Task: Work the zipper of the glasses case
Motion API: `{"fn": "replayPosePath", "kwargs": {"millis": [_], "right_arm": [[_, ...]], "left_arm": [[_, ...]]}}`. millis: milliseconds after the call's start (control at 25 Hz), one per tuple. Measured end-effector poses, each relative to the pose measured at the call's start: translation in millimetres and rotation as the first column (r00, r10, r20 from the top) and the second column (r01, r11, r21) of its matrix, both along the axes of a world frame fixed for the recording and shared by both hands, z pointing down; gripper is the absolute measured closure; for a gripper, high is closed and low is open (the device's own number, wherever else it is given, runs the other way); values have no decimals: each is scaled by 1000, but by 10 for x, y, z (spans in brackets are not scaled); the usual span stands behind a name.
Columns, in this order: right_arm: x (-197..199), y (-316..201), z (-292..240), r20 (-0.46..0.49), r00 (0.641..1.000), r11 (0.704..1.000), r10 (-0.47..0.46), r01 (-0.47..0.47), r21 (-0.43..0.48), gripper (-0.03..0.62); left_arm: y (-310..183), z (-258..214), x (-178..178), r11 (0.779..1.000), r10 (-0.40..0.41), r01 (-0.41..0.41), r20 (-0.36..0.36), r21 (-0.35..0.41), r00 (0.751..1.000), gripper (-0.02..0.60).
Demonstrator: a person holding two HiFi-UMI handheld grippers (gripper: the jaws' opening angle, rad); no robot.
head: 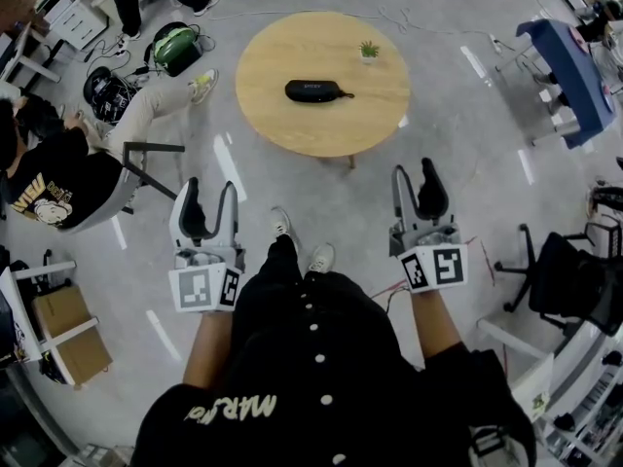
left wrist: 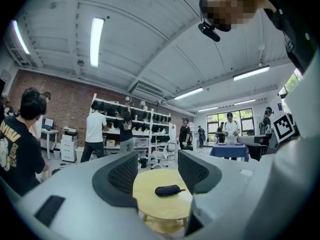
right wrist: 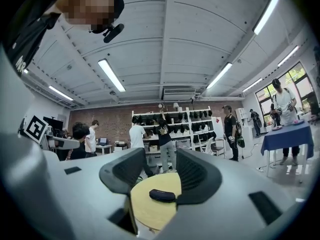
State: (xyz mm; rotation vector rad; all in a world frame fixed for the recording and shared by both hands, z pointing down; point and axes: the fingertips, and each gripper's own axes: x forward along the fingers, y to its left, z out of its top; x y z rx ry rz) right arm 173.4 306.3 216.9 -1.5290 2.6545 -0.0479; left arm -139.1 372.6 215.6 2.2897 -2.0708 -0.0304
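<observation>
A black glasses case (head: pixel 315 90) lies near the middle of a round wooden table (head: pixel 282 115), its zipper pull pointing right. My left gripper (head: pixel 207 200) and right gripper (head: pixel 419 187) are held level well short of the table, over the floor, both open with nothing between the jaws. In the left gripper view the case (left wrist: pixel 168 190) shows far off between the jaws of the left gripper (left wrist: pixel 157 171). In the right gripper view the case (right wrist: pixel 162 195) also lies far off between the jaws of the right gripper (right wrist: pixel 159 170).
A small potted plant (head: pixel 369 51) stands at the table's far edge. A seated person (head: pixel 68 163) and a chair are at the left. A blue-covered table (head: pixel 568 66) is at the right, an office chair (head: pixel 569 280) nearer right. Shelves and standing people (left wrist: pixel 96 134) fill the back.
</observation>
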Motion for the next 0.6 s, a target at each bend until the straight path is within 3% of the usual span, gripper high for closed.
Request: {"fn": "replayPosePath", "kwargs": {"millis": [600], "right_arm": [[-648,-1039,-240,-11,999,998,49,-49,47,401]], "left_arm": [[-1173,-142,-694,997,56,-55,-17,56,998,344]]}}
